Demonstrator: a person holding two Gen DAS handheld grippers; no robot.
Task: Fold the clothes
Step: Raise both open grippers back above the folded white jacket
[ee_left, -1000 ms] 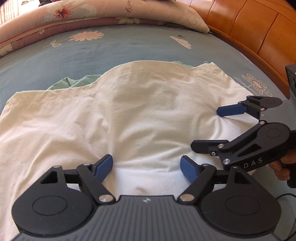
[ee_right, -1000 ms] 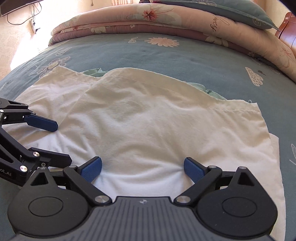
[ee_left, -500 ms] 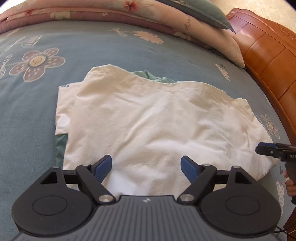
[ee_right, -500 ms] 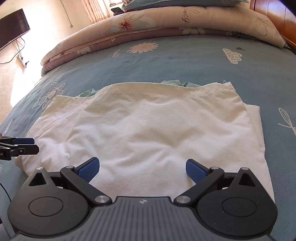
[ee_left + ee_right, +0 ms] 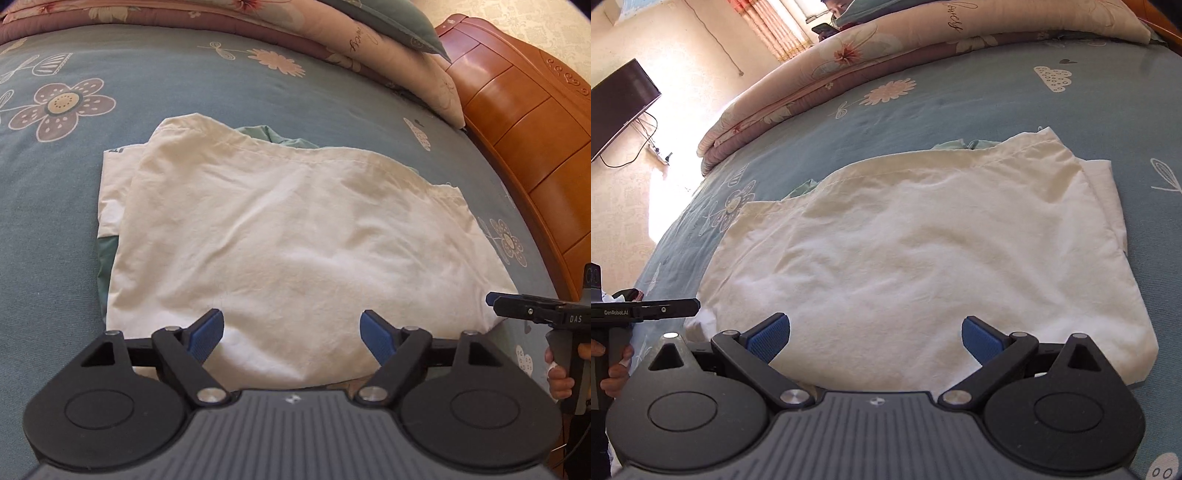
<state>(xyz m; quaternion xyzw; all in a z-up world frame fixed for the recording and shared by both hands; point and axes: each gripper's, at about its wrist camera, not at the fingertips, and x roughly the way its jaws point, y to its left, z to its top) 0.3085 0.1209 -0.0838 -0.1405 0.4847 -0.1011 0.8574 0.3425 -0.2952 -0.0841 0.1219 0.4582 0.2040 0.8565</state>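
Note:
A folded cream-white garment (image 5: 288, 229) (image 5: 923, 251) lies flat on the blue flowered bed sheet (image 5: 55, 206), with green cloth (image 5: 280, 134) peeking out under its far edge and left side. My left gripper (image 5: 291, 332) hovers open over the garment's near edge, nothing between its blue pads. My right gripper (image 5: 875, 338) is open too, above the near edge from the other side. In the left wrist view the right gripper (image 5: 517, 306) shows edge-on at the garment's right corner; the left gripper (image 5: 665, 308) appears edge-on at the left corner in the right wrist view.
Folded quilts and pillows (image 5: 369, 33) (image 5: 886, 48) are stacked along the far side of the bed. A wooden headboard (image 5: 517, 110) runs along the right. A wall-mounted screen (image 5: 620, 103) hangs at the left. A person's hand (image 5: 557, 373) holds the right gripper's handle.
Both grippers have pulled back and apart from the garment's middle to its near edge and corners. The garment now lies flat, seen from farther away.

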